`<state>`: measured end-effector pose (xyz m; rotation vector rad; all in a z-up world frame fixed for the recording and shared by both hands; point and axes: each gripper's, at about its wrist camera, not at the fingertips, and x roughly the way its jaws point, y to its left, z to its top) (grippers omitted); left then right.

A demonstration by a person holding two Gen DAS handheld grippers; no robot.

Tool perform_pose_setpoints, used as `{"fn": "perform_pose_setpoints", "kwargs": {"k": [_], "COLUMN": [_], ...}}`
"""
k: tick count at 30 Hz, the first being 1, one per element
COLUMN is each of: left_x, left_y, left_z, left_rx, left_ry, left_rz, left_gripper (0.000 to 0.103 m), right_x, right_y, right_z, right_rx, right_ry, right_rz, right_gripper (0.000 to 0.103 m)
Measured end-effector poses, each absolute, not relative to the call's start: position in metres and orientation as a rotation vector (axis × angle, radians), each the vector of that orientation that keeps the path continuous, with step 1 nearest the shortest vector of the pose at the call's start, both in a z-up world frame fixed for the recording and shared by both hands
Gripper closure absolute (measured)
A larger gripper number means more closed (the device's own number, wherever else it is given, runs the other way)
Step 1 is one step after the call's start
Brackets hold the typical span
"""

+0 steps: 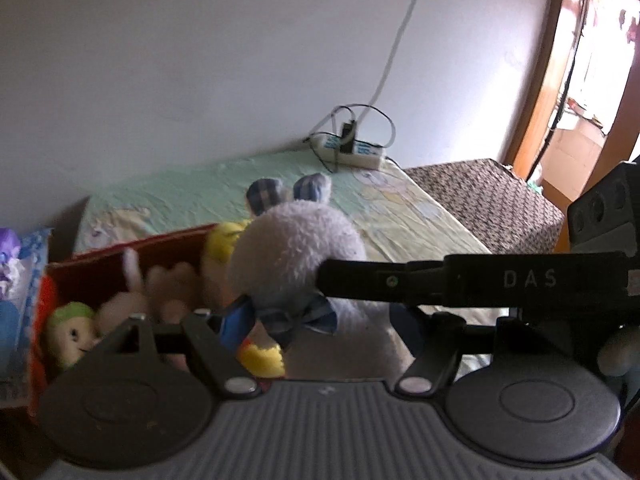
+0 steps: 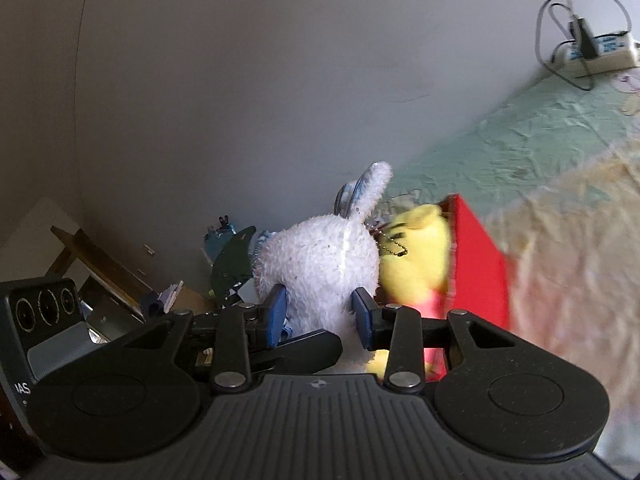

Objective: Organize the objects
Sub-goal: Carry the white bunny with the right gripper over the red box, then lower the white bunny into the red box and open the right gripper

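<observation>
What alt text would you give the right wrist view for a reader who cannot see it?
The right gripper clamps its blue pads on a white plush rabbit, seen from behind with one ear up. A yellow plush toy with a bead chain presses against it, beside a red box. Behind lie a pale green bed sheet, a power strip and a grey wall.
</observation>
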<state>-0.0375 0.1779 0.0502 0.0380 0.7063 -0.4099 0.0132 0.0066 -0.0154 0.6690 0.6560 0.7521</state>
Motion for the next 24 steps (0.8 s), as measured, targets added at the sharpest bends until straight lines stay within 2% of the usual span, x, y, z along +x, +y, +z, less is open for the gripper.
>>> {"fn": "perform_pose_setpoints", "kwargs": {"k": [15, 24], "left_x": [0.006, 0.033], "left_y": [0.276, 0.291], "left_z": [0.02, -0.015], "left_rx": [-0.023, -0.016], "left_ry": [0.78, 0.86], "left_rz": [-0.292, -0.275], "left_gripper": [0.031, 0.03], "right_x": [0.057, 0.07], "right_y": [0.091, 0.112], "right_z": [-0.04, -0.057], "right_rx": [0.603, 0.529], "right_ry": [0.778, 0.863], "right_rz": [0.749, 0.683], "right_gripper": [0.064, 0.066]}}
